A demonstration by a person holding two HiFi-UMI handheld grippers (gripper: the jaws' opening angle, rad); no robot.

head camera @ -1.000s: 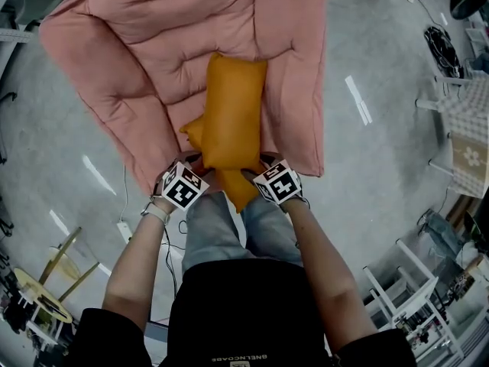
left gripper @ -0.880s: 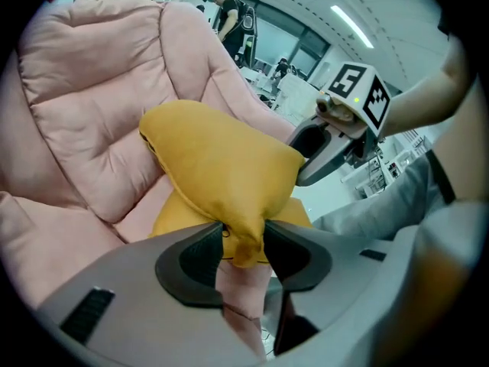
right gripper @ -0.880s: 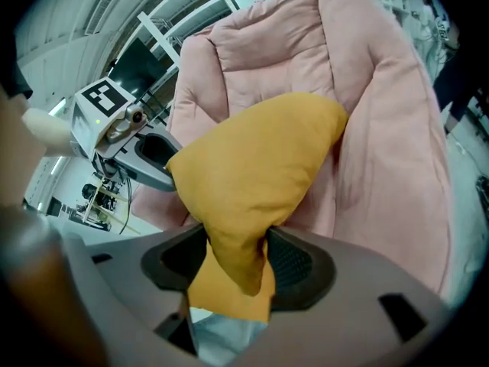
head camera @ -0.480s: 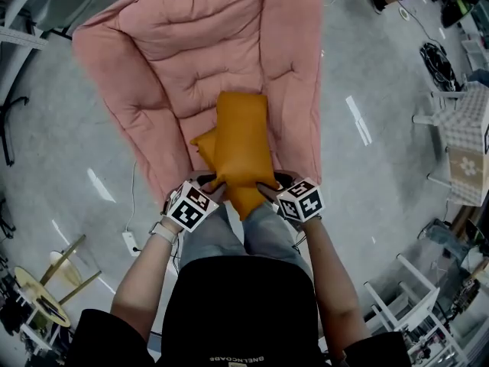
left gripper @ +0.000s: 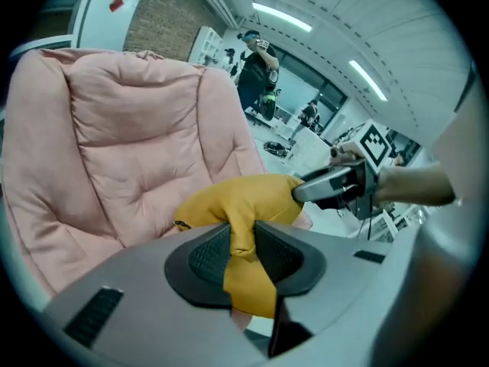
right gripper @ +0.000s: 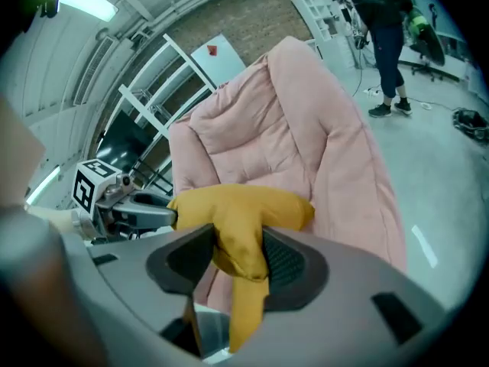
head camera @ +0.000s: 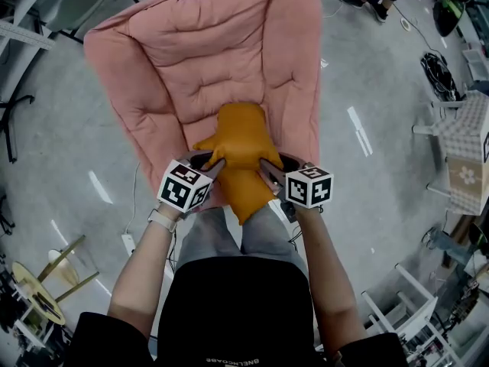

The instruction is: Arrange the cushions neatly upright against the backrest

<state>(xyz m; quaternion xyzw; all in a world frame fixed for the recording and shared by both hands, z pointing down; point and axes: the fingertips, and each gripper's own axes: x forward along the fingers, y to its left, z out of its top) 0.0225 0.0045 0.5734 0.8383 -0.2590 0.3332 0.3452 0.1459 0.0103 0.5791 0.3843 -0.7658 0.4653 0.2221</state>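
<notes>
My left tongs (head camera: 215, 164) and my right tongs (head camera: 267, 167) are both squeezing tighter on the yellow cushion (head camera: 241, 138). Each has a fold of cloth pinched between its pads. One bites at the cushion's 8 o'clock and the other at its 4 o'clock. The cushion is over the front of the pink chair (head camera: 153, 90), and the backrest (head camera: 218, 21) is up at 12 o'clock. I only hold small folds. I think one could slip out, and then the cushion would flop flat or lean sideways.
</notes>
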